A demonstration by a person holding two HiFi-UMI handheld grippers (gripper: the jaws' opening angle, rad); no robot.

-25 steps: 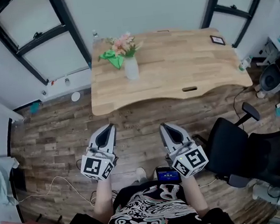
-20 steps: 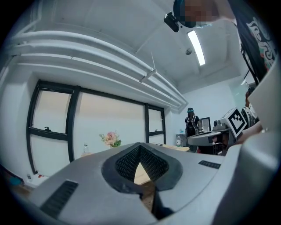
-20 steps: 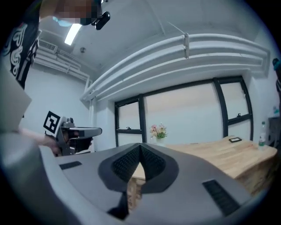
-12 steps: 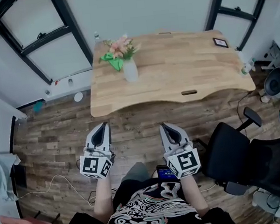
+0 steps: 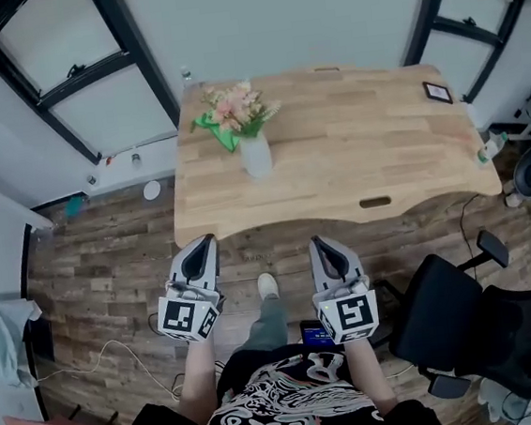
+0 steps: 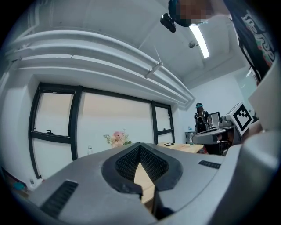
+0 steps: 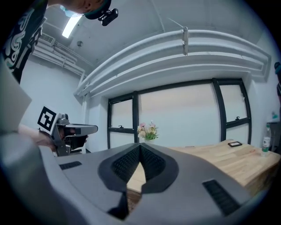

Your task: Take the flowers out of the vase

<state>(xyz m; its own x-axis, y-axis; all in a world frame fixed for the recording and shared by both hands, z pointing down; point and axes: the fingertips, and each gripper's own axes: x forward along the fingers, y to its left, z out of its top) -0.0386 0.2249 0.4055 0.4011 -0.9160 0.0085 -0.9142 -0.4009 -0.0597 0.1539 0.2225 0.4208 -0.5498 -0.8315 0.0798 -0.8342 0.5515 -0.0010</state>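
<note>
A white vase (image 5: 256, 154) stands on the left part of a wooden table (image 5: 363, 149), holding pink and peach flowers (image 5: 236, 109) with green leaves. The same flowers (image 6: 117, 138) show far off in the left gripper view, and the flowers (image 7: 147, 130) also in the right gripper view. My left gripper (image 5: 205, 243) and right gripper (image 5: 319, 245) are both shut and empty, held level over the floor just short of the table's near edge, well apart from the vase.
A green cloth (image 5: 216, 129) lies beside the vase. A small dark-framed object (image 5: 438, 91) sits at the table's far right. A black office chair (image 5: 484, 316) stands to the right. Black-framed windows (image 5: 81, 75) line the wall. A cable (image 5: 120, 349) runs over the wood floor.
The person has stepped toward the table, so both grippers have come closer to its near edge. Both stay shut and empty.
</note>
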